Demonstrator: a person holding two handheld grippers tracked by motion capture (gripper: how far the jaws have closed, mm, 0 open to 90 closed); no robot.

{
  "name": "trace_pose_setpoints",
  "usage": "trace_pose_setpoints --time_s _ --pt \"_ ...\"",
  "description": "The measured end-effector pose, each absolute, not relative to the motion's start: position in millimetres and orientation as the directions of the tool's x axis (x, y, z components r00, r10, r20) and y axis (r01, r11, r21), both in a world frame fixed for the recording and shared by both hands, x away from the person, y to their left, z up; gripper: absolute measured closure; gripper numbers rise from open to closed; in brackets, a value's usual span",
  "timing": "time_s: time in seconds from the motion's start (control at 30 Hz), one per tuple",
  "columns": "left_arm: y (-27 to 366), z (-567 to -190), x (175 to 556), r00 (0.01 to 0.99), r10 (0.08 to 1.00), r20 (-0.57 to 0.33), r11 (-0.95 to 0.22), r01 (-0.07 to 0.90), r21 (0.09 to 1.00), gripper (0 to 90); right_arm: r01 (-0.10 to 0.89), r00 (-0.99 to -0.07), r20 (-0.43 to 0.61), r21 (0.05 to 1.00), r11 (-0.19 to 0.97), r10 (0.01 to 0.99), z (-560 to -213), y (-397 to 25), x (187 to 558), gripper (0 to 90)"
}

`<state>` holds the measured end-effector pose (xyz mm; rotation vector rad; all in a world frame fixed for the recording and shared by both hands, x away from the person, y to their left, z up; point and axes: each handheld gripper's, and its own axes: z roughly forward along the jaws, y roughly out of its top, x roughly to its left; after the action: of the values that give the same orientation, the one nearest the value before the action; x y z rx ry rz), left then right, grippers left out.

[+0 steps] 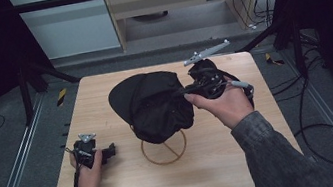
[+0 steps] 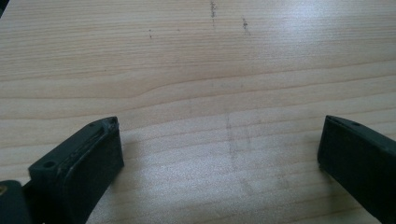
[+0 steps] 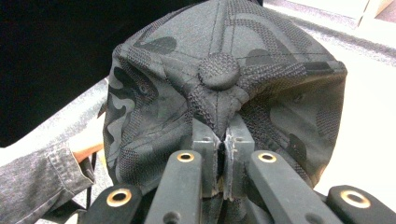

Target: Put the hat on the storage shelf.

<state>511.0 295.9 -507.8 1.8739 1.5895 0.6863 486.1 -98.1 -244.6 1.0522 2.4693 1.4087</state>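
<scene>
R gripper pinched shut on cap fabric just below crown button, cap atop wire stand; soft, light, likely bunches; L gripper gaped, empty, over table.

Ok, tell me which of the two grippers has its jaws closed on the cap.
The right gripper: its jaws pinch the black cap's fabric near the top button. The left gripper rests open on the table, holding nothing.
</scene>
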Motion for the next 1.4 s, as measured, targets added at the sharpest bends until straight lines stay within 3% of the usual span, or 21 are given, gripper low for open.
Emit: trace_pose_setpoints --time_s 0.73,1.4 --pt "296 -508 511 0.159 0.987 0.016 -0.123 0.688 0.715 0.0 0.508 -0.754 0.163 0.76 0.406 0.636 -269 -79 488 85.2" --pt "296 -508 511 0.161 0.987 0.016 -0.125 0.689 0.714 0.0 0.509 -0.746 0.146 0.755 0.414 0.65 -270 -71 495 82.5"
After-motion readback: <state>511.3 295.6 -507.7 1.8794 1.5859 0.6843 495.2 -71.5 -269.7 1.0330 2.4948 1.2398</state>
